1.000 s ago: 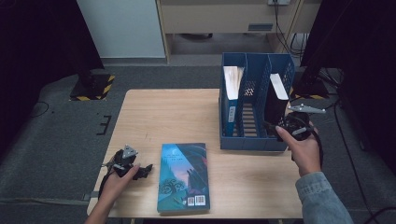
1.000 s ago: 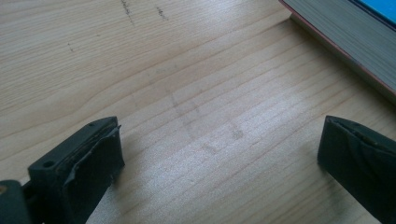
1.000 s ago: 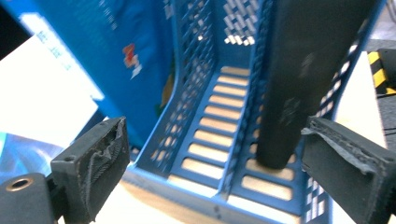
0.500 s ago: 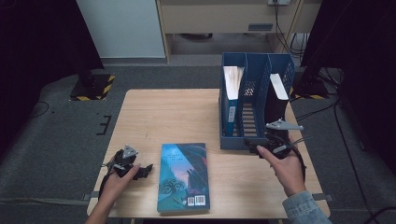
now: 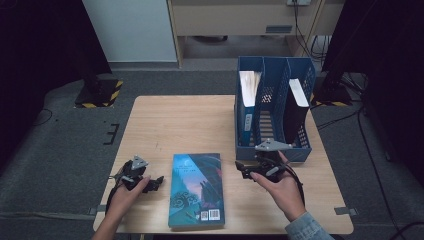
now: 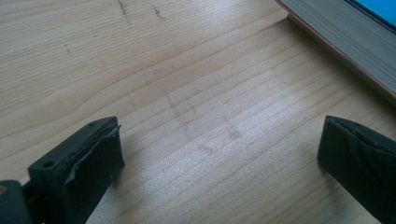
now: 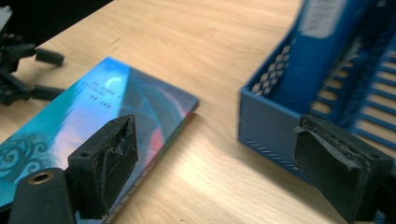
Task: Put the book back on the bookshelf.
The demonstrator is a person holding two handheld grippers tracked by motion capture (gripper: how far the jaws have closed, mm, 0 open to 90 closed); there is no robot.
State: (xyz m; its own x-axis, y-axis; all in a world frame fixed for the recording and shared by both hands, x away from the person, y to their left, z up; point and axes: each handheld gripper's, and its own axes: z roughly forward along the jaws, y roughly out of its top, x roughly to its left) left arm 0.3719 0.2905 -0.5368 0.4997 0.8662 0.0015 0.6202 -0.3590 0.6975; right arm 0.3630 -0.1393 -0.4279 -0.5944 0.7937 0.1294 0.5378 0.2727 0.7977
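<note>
A teal-covered book (image 5: 196, 190) lies flat near the table's front edge; its cover (image 7: 93, 121) and its page edges (image 6: 345, 42) show in the gripper views. My left gripper (image 5: 154, 183) rests low on the wood just left of the book, open and empty, its jaws (image 6: 219, 163) wide apart. My right gripper (image 5: 242, 169) hovers between the book and the blue file rack (image 5: 272, 147), open with nothing between its jaws (image 7: 219, 172). The rack (image 7: 275, 126) has three slots, with a blue binder (image 5: 248, 102) in the left one and a dark folder (image 5: 296, 110) in the right one.
The light wooden table (image 5: 185, 125) has bare wood behind the book. The person's hands (image 5: 282, 192) come in from the front edge. Dark floor, cables and a yellow-black striped base (image 5: 100, 95) surround the table.
My right gripper has come away from the rack's right slot, moving left and toward the front, down to the table beside the book. My left gripper has stayed put.
</note>
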